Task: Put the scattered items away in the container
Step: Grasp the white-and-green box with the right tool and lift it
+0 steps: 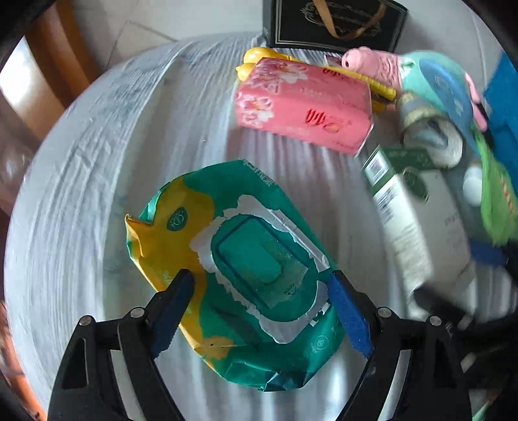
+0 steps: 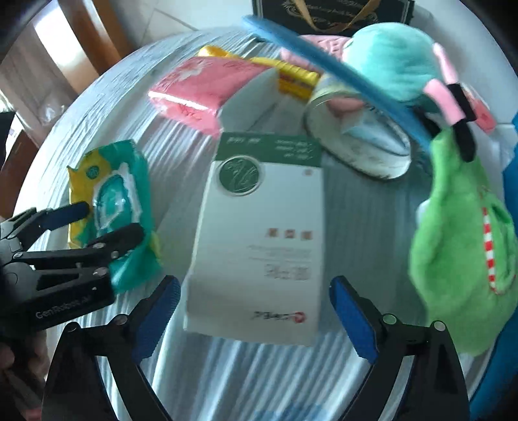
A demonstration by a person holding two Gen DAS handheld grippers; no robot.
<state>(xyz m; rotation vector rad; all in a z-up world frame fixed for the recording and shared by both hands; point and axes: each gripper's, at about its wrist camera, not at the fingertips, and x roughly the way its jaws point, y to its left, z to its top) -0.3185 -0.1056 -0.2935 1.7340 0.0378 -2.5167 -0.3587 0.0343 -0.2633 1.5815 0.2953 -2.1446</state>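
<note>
Two packs and one box lie on the white round table (image 1: 81, 162), all told here from the green wet-wipe pack (image 1: 239, 268). This pack lies flat with its lid up, between the pads of the left gripper (image 1: 262, 281), whose jaws stand wide and do not press it. To the right of the pack lies the white box with a green band (image 2: 259, 233); the right gripper (image 2: 255, 291) hangs over its near end with jaws spread wider than the box and nothing held. Beyond the pack is a pink tissue pack (image 1: 304, 103) with something yellow (image 1: 255, 56) behind it. Further right lie soft toys, one green (image 2: 459, 246) and one turquoise (image 2: 391, 61), blurred, perhaps beside a blue container (image 1: 503, 103). At the far edge stands a black gift box (image 1: 333, 22).
</note>
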